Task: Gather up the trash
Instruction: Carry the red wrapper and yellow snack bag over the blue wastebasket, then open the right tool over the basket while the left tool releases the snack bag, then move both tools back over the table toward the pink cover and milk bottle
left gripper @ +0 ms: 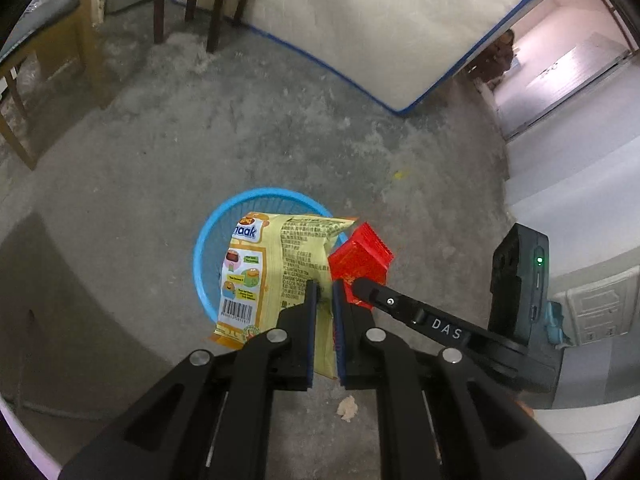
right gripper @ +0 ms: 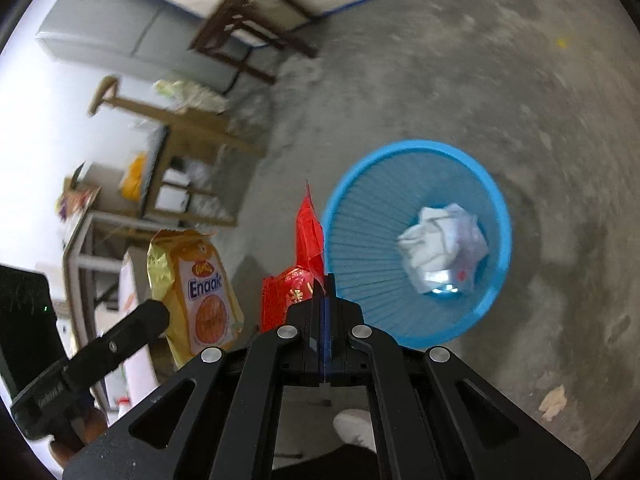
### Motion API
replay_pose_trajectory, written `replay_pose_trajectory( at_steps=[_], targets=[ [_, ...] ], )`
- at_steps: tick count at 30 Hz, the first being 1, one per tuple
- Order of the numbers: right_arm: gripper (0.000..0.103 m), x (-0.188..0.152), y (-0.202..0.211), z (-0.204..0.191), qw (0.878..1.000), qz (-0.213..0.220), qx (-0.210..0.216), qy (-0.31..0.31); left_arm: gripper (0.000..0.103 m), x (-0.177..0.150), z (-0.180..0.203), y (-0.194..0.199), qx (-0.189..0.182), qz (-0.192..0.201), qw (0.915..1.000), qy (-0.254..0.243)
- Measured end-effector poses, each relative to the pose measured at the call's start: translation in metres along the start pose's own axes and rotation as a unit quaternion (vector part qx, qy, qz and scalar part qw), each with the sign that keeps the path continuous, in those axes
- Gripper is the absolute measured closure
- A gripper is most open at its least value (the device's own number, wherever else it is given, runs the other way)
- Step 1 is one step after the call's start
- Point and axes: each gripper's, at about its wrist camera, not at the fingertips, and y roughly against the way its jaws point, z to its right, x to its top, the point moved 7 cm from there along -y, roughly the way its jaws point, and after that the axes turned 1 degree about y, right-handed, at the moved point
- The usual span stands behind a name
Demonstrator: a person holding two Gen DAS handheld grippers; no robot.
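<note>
My left gripper [left gripper: 323, 290] is shut on a yellow snack packet [left gripper: 272, 264], which hangs over the round blue basket [left gripper: 202, 256] on the concrete floor. Just right of it, a red wrapper [left gripper: 362, 258] is pinched in my right gripper [left gripper: 358, 286]. In the right wrist view, my right gripper [right gripper: 324, 282] is shut on the red wrapper [right gripper: 308, 232], just left of the blue basket [right gripper: 404, 148]. A crumpled white paper ball [right gripper: 440, 248] lies inside the basket. The yellow snack packet [right gripper: 200, 288] hangs at the left, in my left gripper [right gripper: 154, 316].
A dark wooden chair [left gripper: 200, 4] and a pale mattress with blue edging [left gripper: 380, 32] stand at the back. Light wooden table legs [left gripper: 84, 40] are at the left, a doorway [left gripper: 560, 64] at the right. A scrap [left gripper: 347, 408] lies on the floor. A shoe [right gripper: 354, 428] is below my right gripper.
</note>
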Motion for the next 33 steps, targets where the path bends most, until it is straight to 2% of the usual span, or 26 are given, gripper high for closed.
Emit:
replay_pose_trajectory(
  at_steps=[2, 3, 4, 5, 8, 12, 17, 20, 26, 29, 31, 33],
  targets=[
    [0.096, 0.003, -0.014, 0.020, 1.000, -0.004, -0.016, -0.020, 0.085, -0.002, -0.005, -0.017, 0.011, -0.006, 0.9999, 0.008],
    [0.079, 0.004, -0.020, 0.030, 0.999, -0.006, -0.026, -0.033, 0.067, -0.004, -0.007, -0.026, 0.022, -0.010, 0.9996, 0.017],
    [0.054, 0.003, -0.022, 0.038, 0.999, -0.005, -0.032, -0.042, 0.052, -0.006, -0.013, -0.028, 0.025, -0.011, 0.9993, 0.024],
    [0.049, 0.002, -0.026, 0.051, 0.997, 0.001, -0.046, -0.058, 0.049, -0.009, -0.013, -0.030, 0.027, -0.009, 0.9991, 0.030],
    [0.048, -0.002, -0.029, 0.070, 0.995, 0.000, -0.060, -0.076, 0.041, -0.016, -0.014, -0.027, 0.019, -0.014, 0.9993, 0.028],
    [0.048, -0.011, -0.022, 0.079, 0.995, -0.001, -0.064, -0.082, 0.036, -0.013, -0.014, 0.001, 0.021, 0.014, 0.9996, 0.015],
    [0.044, -0.020, 0.005, 0.065, 0.996, 0.013, -0.057, -0.064, 0.034, -0.011, -0.010, 0.051, 0.010, 0.056, 0.9981, 0.021],
    [0.040, -0.026, 0.023, 0.044, 0.998, 0.021, -0.040, -0.042, 0.033, -0.019, -0.005, 0.095, -0.001, 0.089, 0.9955, 0.032],
    [0.031, -0.038, 0.070, -0.022, 0.999, 0.029, 0.004, 0.037, 0.032, -0.052, -0.010, 0.187, -0.002, 0.180, 0.9824, 0.051],
    [0.027, -0.050, 0.091, -0.066, 0.995, 0.029, 0.032, 0.089, 0.030, -0.078, -0.023, 0.241, 0.006, 0.227, 0.9720, 0.062],
    [0.026, -0.061, 0.101, -0.100, 0.991, 0.020, 0.052, 0.124, 0.028, -0.098, -0.038, 0.279, 0.024, 0.261, 0.9631, 0.061],
    [0.025, -0.075, 0.104, -0.128, 0.986, 0.007, 0.074, 0.151, 0.028, -0.121, -0.056, 0.318, 0.057, 0.295, 0.9518, 0.060]
  ],
)
